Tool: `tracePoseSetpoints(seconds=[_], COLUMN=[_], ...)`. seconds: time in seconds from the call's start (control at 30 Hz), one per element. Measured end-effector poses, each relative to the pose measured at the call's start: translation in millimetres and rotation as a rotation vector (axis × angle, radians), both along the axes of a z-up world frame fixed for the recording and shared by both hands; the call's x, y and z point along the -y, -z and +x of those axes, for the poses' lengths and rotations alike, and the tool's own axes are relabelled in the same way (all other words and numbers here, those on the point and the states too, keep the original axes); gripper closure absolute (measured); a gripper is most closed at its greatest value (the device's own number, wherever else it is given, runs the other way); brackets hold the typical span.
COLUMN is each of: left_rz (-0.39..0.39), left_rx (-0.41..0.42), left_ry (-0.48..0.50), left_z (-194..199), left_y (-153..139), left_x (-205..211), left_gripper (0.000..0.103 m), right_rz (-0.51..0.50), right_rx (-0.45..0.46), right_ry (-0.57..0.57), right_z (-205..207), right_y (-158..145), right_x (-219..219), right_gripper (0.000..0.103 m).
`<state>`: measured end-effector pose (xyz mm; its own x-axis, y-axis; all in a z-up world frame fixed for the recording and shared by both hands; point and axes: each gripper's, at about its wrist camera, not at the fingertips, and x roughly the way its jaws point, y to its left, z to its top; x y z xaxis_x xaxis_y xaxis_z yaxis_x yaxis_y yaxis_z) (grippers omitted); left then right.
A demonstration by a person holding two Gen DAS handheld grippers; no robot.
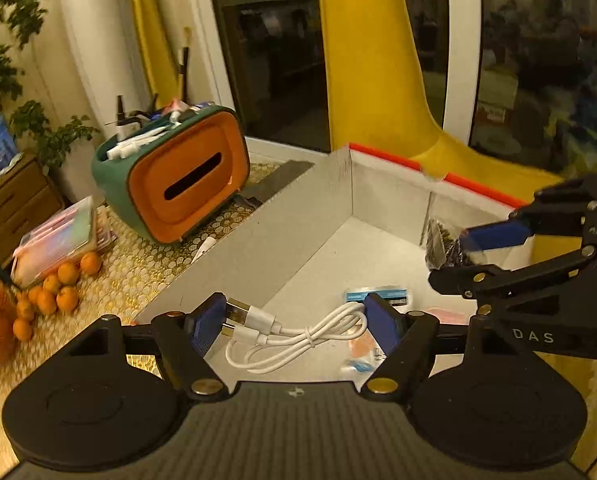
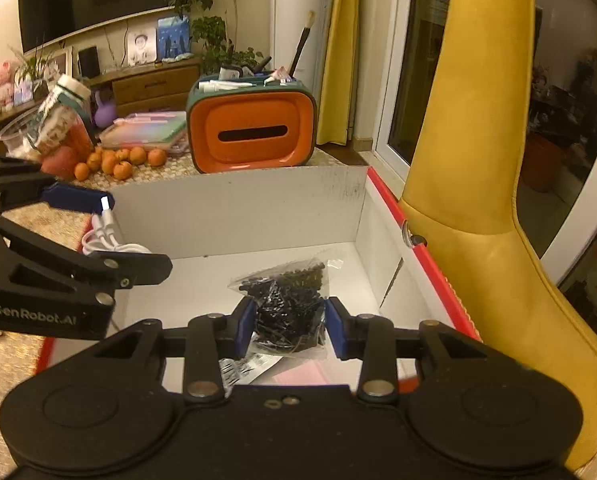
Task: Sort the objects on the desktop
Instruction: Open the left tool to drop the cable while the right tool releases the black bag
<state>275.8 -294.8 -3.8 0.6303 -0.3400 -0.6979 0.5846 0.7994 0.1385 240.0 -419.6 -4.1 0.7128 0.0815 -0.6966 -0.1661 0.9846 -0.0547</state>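
Observation:
A white box with a red rim (image 1: 298,232) (image 2: 238,208) stands on the table. My left gripper (image 1: 294,322) is open over the box's near side, and a coiled white USB cable (image 1: 298,332) lies between its fingers, its plugs touching the left pad (image 1: 206,326). The cable also shows in the right wrist view (image 2: 106,240). My right gripper (image 2: 290,322) is over the box, its pads against a clear bag of small black screws (image 2: 286,300). The bag also shows in the left wrist view (image 1: 446,248). Small packets (image 1: 378,296) lie on the box floor.
A green and orange tissue box organiser (image 1: 178,176) (image 2: 254,132) stands behind the box. Tangerines (image 1: 54,292) (image 2: 118,160), a plastic case (image 1: 54,240) and a jar (image 2: 62,116) sit to the left. A yellow chair (image 2: 490,200) is to the right.

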Motion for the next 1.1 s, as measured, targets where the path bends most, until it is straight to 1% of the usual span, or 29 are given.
tracePoseSetpoints(seconds=[0.2,0.3,0.43,0.57,0.67,0.77,0.93,1.03,1.1], left_rz=[0.033,0.052,0.064,0.088,0.085,0.094,0.147,0.151,0.146], left_rx=[-0.054,-0.079,-0.131,-0.2,-0.26,-0.312,-0.402,-0.42,-0.418], left_ry=[0.018,0.014,0.011,0.009,0.005,0.003,-0.012,-0.009,-0.012], left_z=[24.9,34.1,45.9,59.2,68.9,74.6,81.8,82.4,81.2], left_y=[20.5,29.9,39.5,48.3,53.6,58.9,69.5,71.6,71.3], left_x=[14.9,19.3,23.2,27.7,30.1,32.5,36.5,37.0,35.8], left_gripper=[0.028,0.028,0.028,0.028,0.028,0.028,0.028,0.028,0.028], right_rz=[-0.084,-0.115,-0.094,-0.088,-0.081,-0.077,-0.088,-0.083,-0.084], right_rx=[-0.059,-0.088,-0.142,-0.217,-0.258,-0.278,-0.286,-0.287,-0.287], right_ry=[-0.06,-0.066,-0.079,-0.065,-0.06,-0.069,-0.085,-0.085,-0.088], right_z=[16.1,23.7,32.4,41.0,46.7,48.2,45.7,44.2,42.8], right_y=[20.9,30.1,37.3,45.3,49.2,52.5,56.8,56.2,56.1], right_x=[-4.6,-7.0,-7.3,-5.4,-3.5,-2.5,-1.8,-1.5,-0.8], right_gripper=[0.066,0.066,0.066,0.066,0.066,0.065,0.064,0.063,0.059])
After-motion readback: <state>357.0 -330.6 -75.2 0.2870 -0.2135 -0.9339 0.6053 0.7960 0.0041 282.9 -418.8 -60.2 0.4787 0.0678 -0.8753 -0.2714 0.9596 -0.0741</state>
